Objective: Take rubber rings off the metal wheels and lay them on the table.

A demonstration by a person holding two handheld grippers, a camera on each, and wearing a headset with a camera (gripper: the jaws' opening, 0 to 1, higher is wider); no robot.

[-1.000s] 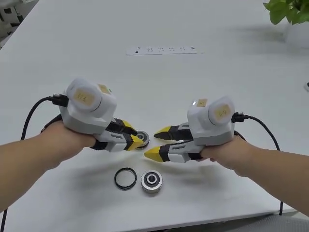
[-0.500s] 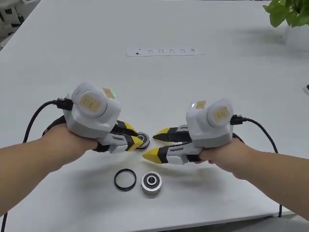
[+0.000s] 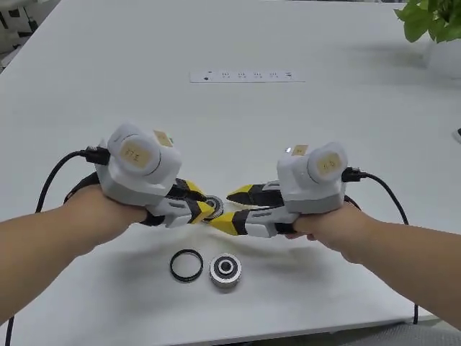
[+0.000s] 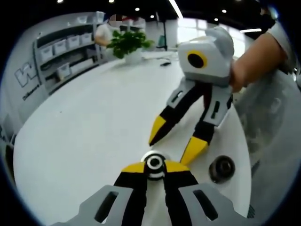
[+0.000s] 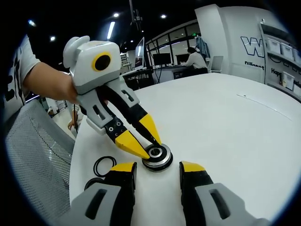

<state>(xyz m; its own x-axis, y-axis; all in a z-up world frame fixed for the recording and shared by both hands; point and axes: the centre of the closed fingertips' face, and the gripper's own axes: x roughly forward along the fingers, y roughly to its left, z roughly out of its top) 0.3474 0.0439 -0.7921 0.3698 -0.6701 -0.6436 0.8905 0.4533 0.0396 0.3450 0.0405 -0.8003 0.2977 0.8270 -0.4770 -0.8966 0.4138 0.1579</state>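
Observation:
A small metal wheel with a dark rubber rim is pinched in my left gripper, just above the table. In the left gripper view the wheel sits between the yellow tips of my left gripper. My right gripper stands open, its tips close around the wheel from the right. In the right gripper view the wheel lies just ahead of my right gripper. A loose black ring and a bare silver wheel lie side by side near the front edge.
A white power strip lies far back on the white table. A potted plant stands at the back right corner. Black cables trail from both grippers toward the table's front edge.
My right gripper has slid left, bringing its open tips up to the wheel held by the left gripper. The left gripper, the loose ring and the bare wheel have stayed put.

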